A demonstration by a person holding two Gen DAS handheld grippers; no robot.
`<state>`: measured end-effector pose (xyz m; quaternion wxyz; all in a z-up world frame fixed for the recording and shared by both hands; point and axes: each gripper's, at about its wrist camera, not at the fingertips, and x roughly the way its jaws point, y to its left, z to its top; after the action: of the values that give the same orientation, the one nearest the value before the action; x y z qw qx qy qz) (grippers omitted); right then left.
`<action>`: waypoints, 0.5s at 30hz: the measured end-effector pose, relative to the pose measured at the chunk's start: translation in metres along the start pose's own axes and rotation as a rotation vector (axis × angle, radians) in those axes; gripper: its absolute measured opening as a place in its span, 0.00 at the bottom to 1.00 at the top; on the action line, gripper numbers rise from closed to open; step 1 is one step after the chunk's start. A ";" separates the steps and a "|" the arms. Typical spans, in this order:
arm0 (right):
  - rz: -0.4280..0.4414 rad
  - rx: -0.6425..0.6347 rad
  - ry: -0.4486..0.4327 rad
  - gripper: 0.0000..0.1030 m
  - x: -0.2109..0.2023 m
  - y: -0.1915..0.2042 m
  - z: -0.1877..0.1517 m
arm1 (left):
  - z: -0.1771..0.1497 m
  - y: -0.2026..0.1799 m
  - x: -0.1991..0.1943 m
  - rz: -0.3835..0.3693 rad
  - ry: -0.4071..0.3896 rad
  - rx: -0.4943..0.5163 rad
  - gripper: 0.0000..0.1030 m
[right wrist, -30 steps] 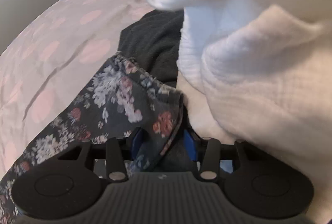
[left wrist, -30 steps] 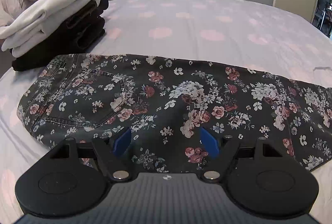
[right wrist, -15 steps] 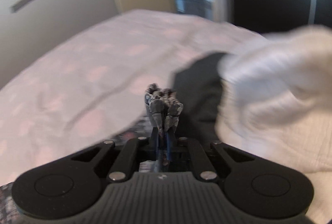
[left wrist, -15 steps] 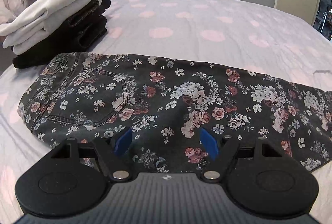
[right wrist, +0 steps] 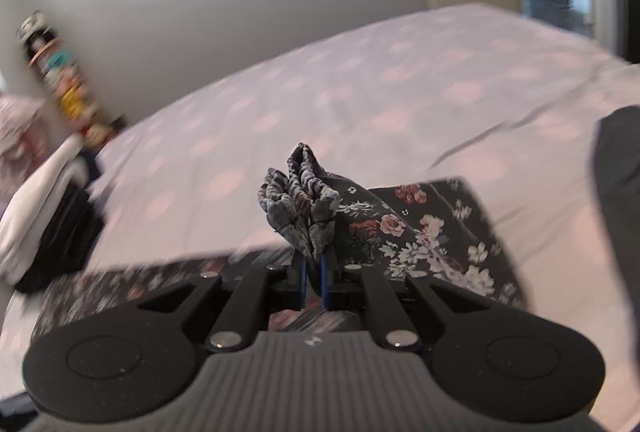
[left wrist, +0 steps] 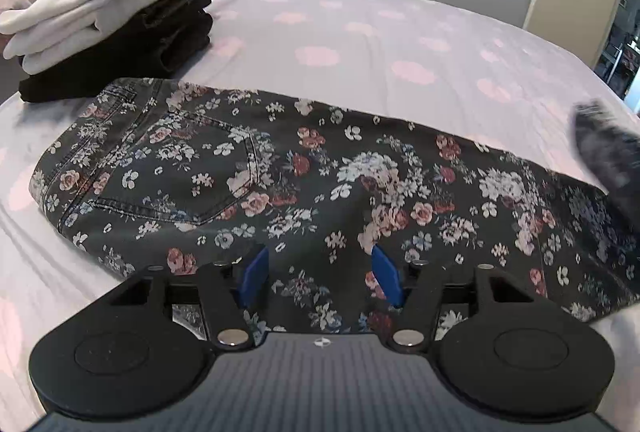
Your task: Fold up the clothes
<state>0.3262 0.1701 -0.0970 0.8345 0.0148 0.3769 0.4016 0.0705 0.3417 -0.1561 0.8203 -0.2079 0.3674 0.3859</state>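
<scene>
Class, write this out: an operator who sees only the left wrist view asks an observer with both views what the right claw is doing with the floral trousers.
Operator: My view shows the trousers lying flat on the bed. Does the right claw hold them?
Observer: Yes. The right claw is shut on a bunched leg end.
Operator: Is that end resting on the bed?
Observer: No. It is raised off the bed, with cloth trailing down from it to the rest of the trousers.
</scene>
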 end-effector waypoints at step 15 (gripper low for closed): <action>-0.125 -0.265 0.223 0.12 0.055 0.058 -0.104 | -0.005 0.023 -0.001 -0.034 0.036 -0.051 0.66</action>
<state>0.2430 0.2184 -0.1861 0.8054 -0.1636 0.4112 0.3943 0.0496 0.3518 -0.1598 0.8145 -0.2418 0.3685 0.3772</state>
